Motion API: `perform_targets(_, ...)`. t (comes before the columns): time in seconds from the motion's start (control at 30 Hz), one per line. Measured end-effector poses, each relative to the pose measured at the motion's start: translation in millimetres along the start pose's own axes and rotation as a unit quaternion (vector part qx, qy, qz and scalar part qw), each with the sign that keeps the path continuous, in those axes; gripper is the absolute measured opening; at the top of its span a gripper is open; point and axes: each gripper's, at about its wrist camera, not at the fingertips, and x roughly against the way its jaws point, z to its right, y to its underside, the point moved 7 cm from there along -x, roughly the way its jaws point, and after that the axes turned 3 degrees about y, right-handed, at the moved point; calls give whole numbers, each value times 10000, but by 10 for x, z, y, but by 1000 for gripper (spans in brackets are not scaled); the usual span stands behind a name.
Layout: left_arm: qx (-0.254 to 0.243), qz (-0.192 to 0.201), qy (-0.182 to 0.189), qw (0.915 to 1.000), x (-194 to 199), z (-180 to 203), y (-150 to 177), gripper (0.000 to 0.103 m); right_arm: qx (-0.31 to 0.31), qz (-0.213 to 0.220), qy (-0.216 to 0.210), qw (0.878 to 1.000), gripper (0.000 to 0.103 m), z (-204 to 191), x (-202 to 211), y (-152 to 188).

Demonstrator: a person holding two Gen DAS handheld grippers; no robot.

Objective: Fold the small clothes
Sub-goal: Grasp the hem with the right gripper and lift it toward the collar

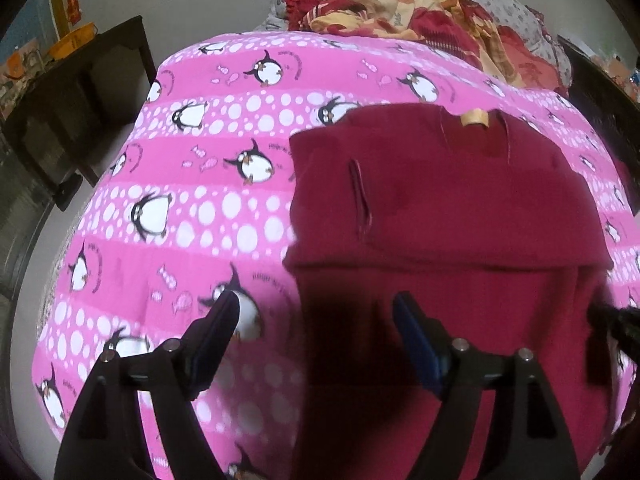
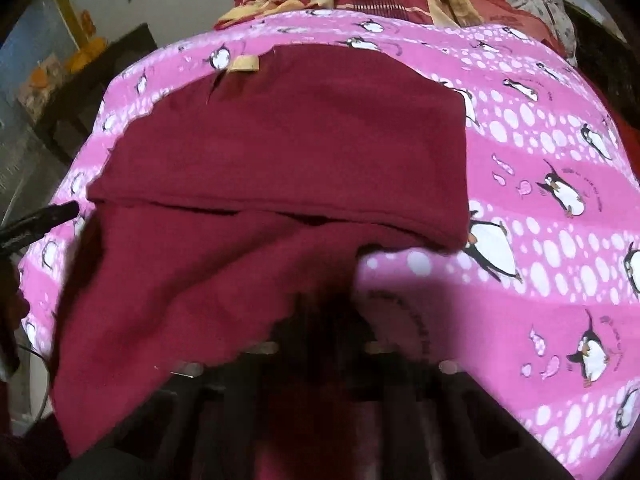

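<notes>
A dark red garment (image 1: 440,200) lies partly folded on the pink penguin-print bedsheet (image 1: 192,208), with a yellow label (image 1: 474,118) at its far edge. My left gripper (image 1: 316,312) is open and empty, hovering over the garment's near left edge. In the right wrist view the garment (image 2: 280,140) drapes over my right gripper (image 2: 320,320), whose fingers are close together and gripping the near red fabric, lifting it off the sheet (image 2: 540,208). The fingertips are hidden by cloth. The left gripper's tip (image 2: 44,220) shows at the left edge.
A crumpled red and yellow blanket (image 1: 400,4) and a grey patterned pillow (image 1: 508,4) lie at the far end of the bed. A dark wooden table (image 1: 76,100) stands off the bed's left side.
</notes>
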Motion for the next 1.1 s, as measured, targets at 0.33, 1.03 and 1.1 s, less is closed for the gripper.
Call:
perform_targets(0.33,36,-102,-43,9999,134,-120,330,78,-283,1,65,9996,9,232,226,208)
perform_targets(1.03,146,-77,-40,9999,605,-256,906,78,178,-259,-247,9992,20,-55,561,1182)
perform_targets(1.1,113,-59,-50,9999,654,-254,942,78,99,-169,-281,9994,11,-25,649,1185)
